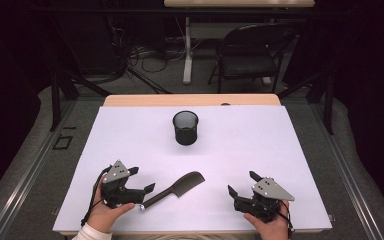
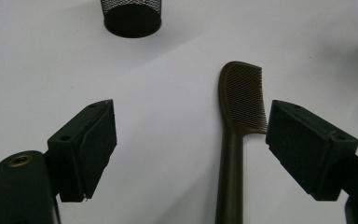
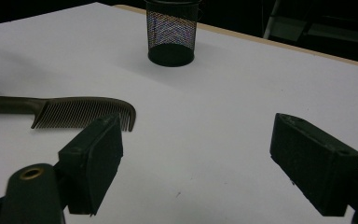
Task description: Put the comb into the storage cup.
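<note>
A dark long-handled comb (image 1: 175,186) lies flat on the white sheet (image 1: 240,145), its teeth end toward the middle of the table. My left gripper (image 1: 141,179) is open at the comb's handle end. In the left gripper view the comb (image 2: 240,93) runs up through the gap between the jaws of the left gripper (image 2: 192,109), close to the right-hand jaw, and neither pad presses on it. My right gripper (image 1: 242,182) is open and holds nothing, to the right of the comb. In the right gripper view the comb (image 3: 84,112) lies beyond the left-hand jaw of the right gripper (image 3: 198,121).
A black mesh cup (image 1: 186,128) stands upright at the far middle of the sheet, also seen as the cup (image 2: 131,16) and the cup (image 3: 171,35). The table's wooden far edge (image 1: 190,100) borders the sheet. Beyond it stand a folding chair (image 1: 250,50) and floor cables (image 1: 150,55).
</note>
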Tool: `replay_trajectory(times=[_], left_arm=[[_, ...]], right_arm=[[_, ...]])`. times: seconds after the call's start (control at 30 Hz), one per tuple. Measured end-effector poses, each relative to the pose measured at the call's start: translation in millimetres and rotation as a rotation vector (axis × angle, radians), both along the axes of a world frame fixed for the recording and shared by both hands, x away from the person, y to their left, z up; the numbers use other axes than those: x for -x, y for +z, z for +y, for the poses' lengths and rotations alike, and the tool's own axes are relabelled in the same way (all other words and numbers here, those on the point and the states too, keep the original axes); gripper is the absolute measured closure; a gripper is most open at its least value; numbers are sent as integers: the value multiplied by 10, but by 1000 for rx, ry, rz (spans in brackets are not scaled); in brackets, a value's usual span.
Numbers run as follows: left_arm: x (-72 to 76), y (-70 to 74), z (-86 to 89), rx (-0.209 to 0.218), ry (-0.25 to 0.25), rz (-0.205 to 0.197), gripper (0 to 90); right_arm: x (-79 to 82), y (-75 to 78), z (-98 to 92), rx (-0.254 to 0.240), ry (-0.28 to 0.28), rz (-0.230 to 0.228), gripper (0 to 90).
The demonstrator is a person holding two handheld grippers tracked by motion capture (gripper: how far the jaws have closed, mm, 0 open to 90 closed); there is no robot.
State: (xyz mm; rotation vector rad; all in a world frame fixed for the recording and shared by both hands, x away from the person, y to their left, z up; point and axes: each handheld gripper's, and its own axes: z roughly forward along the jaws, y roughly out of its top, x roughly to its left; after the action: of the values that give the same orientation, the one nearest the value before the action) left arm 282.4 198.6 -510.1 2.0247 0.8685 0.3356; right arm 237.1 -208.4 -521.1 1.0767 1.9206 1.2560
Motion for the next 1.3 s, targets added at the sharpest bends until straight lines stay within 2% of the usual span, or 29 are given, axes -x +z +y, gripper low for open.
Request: replay_trajectory(times=[0.03,0.17,0.27,0.43,0.77,0.83,1.13,1.3], left_arm=[[6,0,-20,3,-5,6,166],[22,12,-75,-33,-25,7,171],[29,14,-91,-26,-26,7,179],[18,27,-91,-42,-37,20,180],[34,135,-113,-41,-51,19,180],[31,154,-117,-46,-56,21,206],[-10,192,-125,-84,-73,43,209],[-41,205,-116,-68,-82,76,209]], right_arm=[[-4,-3,0,-2,-1,-2,169],[-3,-4,2,3,1,3,169],[-4,-5,0,1,1,3,169],[-3,-6,3,2,1,5,169],[-5,-7,3,3,-1,6,169],[-4,-7,4,3,-1,6,169],[-1,-7,10,0,-2,3,169],[-2,-5,5,0,-3,4,169]])
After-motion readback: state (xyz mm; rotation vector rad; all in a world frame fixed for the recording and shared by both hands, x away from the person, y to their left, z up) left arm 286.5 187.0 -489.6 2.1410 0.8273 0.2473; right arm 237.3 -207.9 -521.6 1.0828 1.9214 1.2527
